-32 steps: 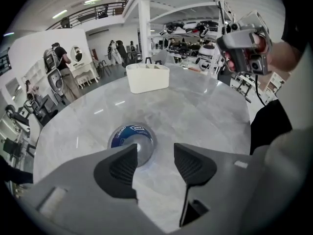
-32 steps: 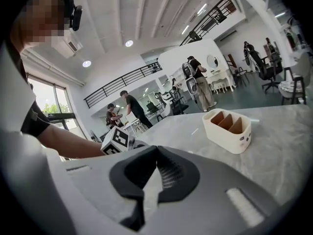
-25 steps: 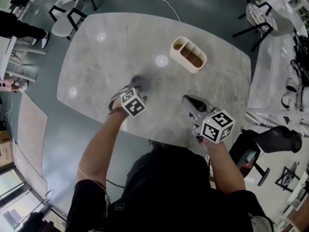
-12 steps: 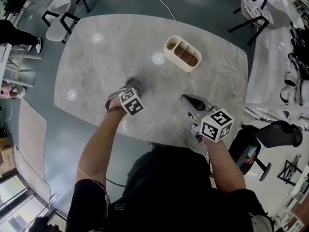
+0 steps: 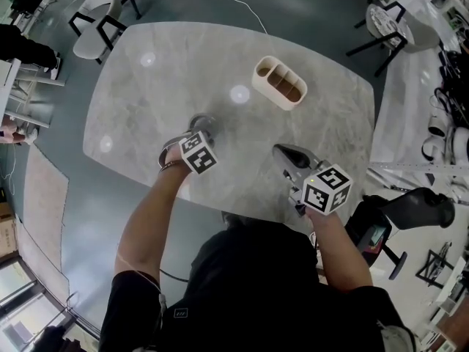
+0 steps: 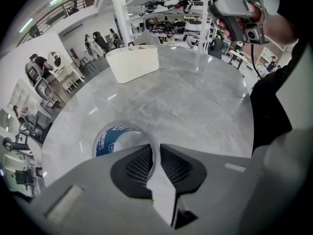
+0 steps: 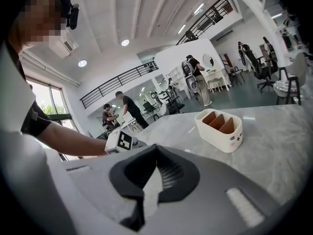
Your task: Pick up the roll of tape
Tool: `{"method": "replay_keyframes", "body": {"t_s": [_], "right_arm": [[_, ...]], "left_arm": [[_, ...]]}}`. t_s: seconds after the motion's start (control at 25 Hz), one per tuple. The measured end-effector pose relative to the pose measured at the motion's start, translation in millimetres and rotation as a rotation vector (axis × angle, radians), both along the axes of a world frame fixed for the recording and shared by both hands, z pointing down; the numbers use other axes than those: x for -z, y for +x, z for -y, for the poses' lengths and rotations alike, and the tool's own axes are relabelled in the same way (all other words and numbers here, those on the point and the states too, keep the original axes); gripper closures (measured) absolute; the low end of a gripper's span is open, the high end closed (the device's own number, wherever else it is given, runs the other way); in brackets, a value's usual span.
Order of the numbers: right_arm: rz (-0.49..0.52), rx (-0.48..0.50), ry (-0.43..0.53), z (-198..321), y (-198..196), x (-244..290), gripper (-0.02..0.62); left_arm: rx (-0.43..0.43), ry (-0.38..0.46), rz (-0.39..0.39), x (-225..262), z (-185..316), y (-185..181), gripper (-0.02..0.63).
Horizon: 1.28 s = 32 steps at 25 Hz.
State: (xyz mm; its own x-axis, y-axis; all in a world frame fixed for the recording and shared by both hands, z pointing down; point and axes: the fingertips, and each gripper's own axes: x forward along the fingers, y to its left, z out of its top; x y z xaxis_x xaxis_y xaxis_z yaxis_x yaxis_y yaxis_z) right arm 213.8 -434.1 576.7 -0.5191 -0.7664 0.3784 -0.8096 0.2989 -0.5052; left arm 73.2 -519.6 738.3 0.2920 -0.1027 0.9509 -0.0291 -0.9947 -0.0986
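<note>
Closest to us is our black shirt [image 5: 249, 284], with both arms reaching out over the near edge of the grey marble table [image 5: 139, 86].

Our left gripper [image 6: 155, 150] points steeply down at the table. Its jaws have just been closing, and the wall of the roll of tape [image 6: 116, 133] now stands between them: one jaw is inside the ring and the other is outside, and both pads press on the thin wall. So this gripper is clenched on the roll. The roll lies flat on the table, in the near-left part of it, directly under the left gripper. We see a blue label with white print on the inner side of the ring, but the print is too small for us to read.

Our right gripper [image 7: 155, 151] hangs above the near-right part of the table, well apart from the roll. Its jaws are together and nothing is between them.

Farther on, near the far-right part of the table, stands a cream container [image 5: 280, 83] with three compartments, upright, with brown insides.

Beyond the table there is a white chair [image 5: 99, 13] at the far left and a white cable [image 5: 238, 2] on the dark floor.
</note>
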Motion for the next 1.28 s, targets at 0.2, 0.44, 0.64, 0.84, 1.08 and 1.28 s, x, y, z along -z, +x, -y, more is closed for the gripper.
{"method": "replay_keyframes", "body": {"t_s": [0.2,0.44,0.64,0.84,1.08,1.28], "right_arm": [[-0.016,0.025,0.02,-5.6,-20.4,13.7,0.592],[-0.033,0.064,0.046,-15.7,-55.4,30.8,0.592],[-0.048,0.084,0.062,-33.4,-84.5,45.7,0.592],[-0.077,0.106,0.097,-45.3,-110.9,65.9,0.592],[-0.106,0.135,0.123,-68.8,-151.9,84.5,0.592],[-0.138,0.187,0.15,-86.5,-186.4,102.1,0.592]], "left_arm": [[0.106,0.011,-0.111,32.1,1.2,-13.1,0.549],[0.229,0.047,-0.263,76.1,-0.2,-36.4,0.549],[0.31,0.054,-0.36,110.1,-17.3,-65.1,0.551],[0.389,0.1,-0.468,149.8,-30.4,-102.3,0.551],[0.468,0.139,-0.573,191.4,-65.1,-157.3,0.551],[0.52,0.177,-0.655,218.5,-91.2,-196.5,0.551]]}}
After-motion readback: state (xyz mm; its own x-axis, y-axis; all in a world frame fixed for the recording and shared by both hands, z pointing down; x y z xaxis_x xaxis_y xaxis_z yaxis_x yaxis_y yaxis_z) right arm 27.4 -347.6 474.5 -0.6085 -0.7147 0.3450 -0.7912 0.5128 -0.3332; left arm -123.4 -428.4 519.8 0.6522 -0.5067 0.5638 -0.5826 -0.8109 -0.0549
